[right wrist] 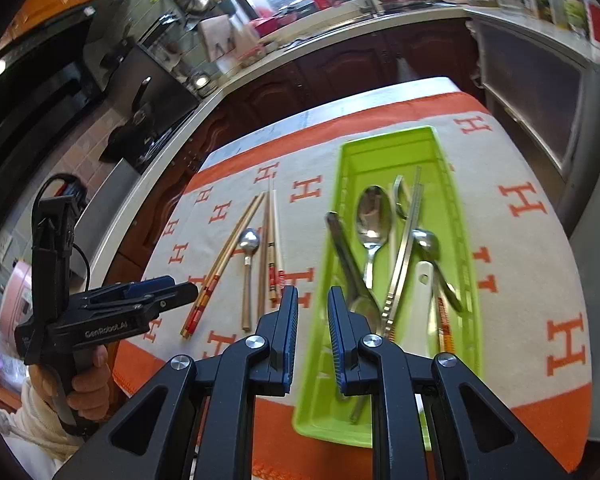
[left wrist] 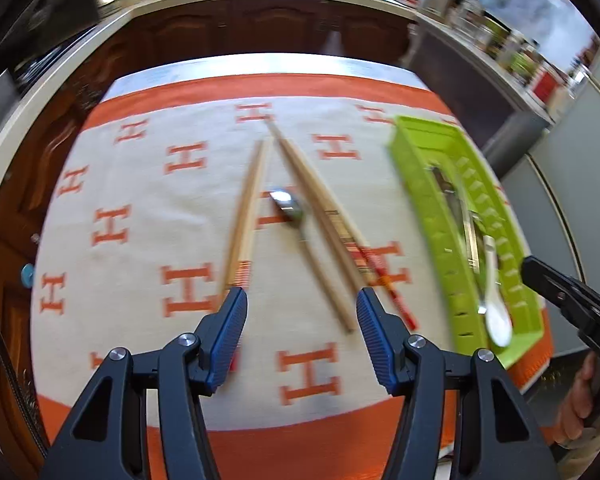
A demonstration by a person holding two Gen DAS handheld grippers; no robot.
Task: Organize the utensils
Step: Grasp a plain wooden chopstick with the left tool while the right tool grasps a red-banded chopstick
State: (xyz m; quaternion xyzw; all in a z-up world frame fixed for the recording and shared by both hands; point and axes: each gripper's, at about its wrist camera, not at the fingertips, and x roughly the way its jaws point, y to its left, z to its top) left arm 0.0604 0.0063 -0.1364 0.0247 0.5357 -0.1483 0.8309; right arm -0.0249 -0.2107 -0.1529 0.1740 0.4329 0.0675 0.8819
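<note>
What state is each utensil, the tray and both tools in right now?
Left tool: open, empty, above the cloth.
Right tool: open, narrow gap, empty, over the tray's left rim.
Green tray: on the cloth, partly filled.
White ceramic spoon: lying in the tray.
Large metal spoon: in the tray, bowl up.
Wooden-handled spoon: on the cloth, outside the tray.
Chopsticks: loose on the cloth.

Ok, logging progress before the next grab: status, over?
Left tool open, empty, above the cloth. Right tool open, empty, over the green tray. Chopsticks and one spoon still on the cloth. Nothing in the way.
</note>
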